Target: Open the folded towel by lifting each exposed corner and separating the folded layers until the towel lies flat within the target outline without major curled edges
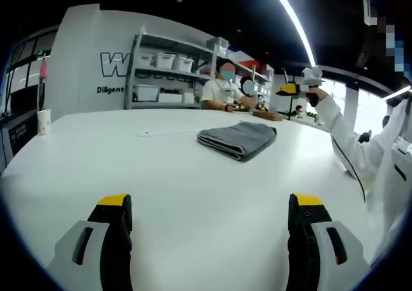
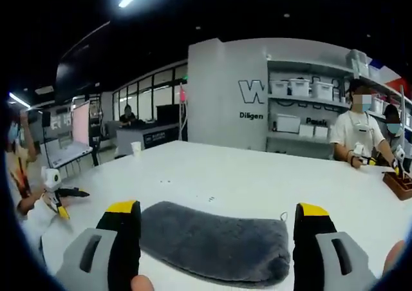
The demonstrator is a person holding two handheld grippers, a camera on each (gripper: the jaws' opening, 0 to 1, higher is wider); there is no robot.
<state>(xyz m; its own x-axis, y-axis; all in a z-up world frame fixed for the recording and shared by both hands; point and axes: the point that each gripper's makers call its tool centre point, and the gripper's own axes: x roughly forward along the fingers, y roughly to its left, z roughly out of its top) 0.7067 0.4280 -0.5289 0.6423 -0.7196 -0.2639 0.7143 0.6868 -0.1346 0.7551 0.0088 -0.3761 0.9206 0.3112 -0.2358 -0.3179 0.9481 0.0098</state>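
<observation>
One grey towel [image 2: 215, 243], folded, on table [image 1: 193, 175]

Left hand-held gripper [image 1: 209, 230]: black jaws, yellow tips, grey slotted side housings.
Right hand-held gripper [image 2: 219, 239]: same black, yellow, grey build.

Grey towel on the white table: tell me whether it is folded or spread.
Folded: the grey fleecy towel shows stacked layers along its near edge.

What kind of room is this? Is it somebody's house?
Probably not a house. It looks like a workshop or lab: metal shelves holding white storage bins stand against a wall with large printed lettering, and people sit working at a big white table where a folded grey towel lies.
</observation>
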